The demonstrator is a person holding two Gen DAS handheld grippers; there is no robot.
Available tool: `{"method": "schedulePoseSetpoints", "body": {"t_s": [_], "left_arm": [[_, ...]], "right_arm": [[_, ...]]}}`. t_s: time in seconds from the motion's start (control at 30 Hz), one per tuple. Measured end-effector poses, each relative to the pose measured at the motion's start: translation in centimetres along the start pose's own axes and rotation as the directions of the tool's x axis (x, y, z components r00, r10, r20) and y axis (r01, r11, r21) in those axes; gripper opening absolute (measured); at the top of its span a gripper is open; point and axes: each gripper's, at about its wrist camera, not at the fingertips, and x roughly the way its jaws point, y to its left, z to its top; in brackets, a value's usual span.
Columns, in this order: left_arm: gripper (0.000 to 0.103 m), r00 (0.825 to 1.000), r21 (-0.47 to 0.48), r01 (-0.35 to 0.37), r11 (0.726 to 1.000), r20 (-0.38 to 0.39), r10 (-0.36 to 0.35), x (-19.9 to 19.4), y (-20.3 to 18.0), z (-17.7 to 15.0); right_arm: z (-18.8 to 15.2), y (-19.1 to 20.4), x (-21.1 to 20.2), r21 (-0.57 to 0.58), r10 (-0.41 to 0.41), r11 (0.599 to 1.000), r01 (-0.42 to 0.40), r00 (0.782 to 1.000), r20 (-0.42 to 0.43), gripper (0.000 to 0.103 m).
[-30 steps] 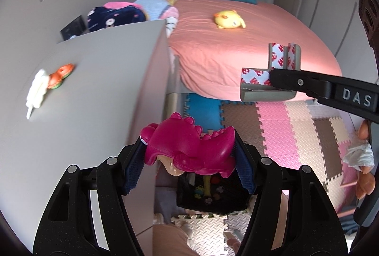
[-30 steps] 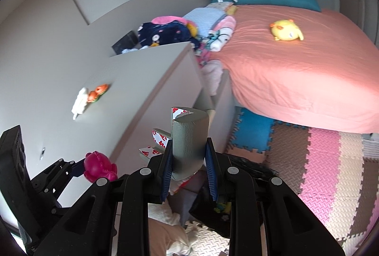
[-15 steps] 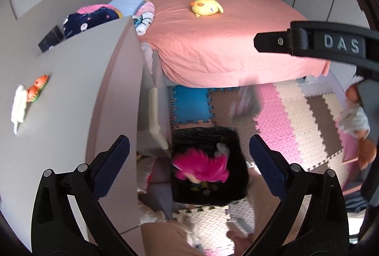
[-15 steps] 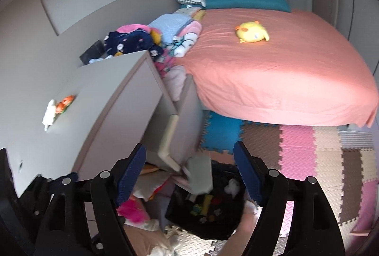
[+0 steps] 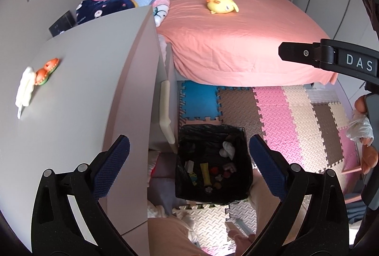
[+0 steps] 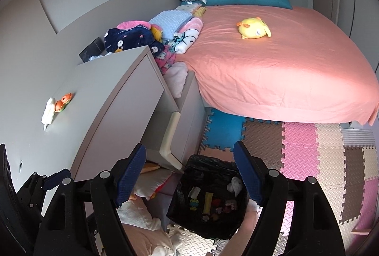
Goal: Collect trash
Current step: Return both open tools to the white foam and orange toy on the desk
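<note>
Broadly, we judge the task part done; largest in both views is the pink bed point(image 5: 236, 42), upper right of frame, with a yellow plush point(image 5: 221, 4) on it, then the grey cabinet point(image 5: 83, 90) filling the left; the foam floor mats point(image 5: 284, 118) run across the lower right.

We see a black-lined trash bin point(image 5: 210, 166) at lower centre of the left-wrist view, already holding several small items and a white crumpled wad point(image 5: 227, 149); that much looks collected.

What is left, as far as we can tell: a white piece point(image 5: 24, 87) and an orange piece point(image 5: 46, 68) lie on the cabinet top, left edge of frame, touching each other, well apart from the bin.

We note the left gripper point(image 5: 189, 161) released, jaws wide and empty, the bin framed between them; the right gripper point(image 6: 189, 175) likewise released and empty, above the bin; both remaining pieces sit up and left of either claw.
</note>
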Motion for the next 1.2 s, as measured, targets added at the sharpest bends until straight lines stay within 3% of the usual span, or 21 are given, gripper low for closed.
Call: {"method": "schedulePoseSetpoints", "body": {"t_s": [0.4, 1.2], "left_arm": [[0.097, 0.999, -0.052, -0.035, 0.998, 0.019, 0.036, -0.7, 4.1, 0.0], [0.097, 0.989, -0.193, -0.145, 0.970, 0.013, 0.150, -2.3, 16.2, -1.4]], "right_arm": [[0.7, 4.5, 1.7, -0.064, 0.060, 0.996, -0.061, 0.998, -0.013, 0.077], [2.6, 15.8, 6.6, -0.170, 0.136, 0.975, -0.146, 0.988, -0.069, 0.077]]}}
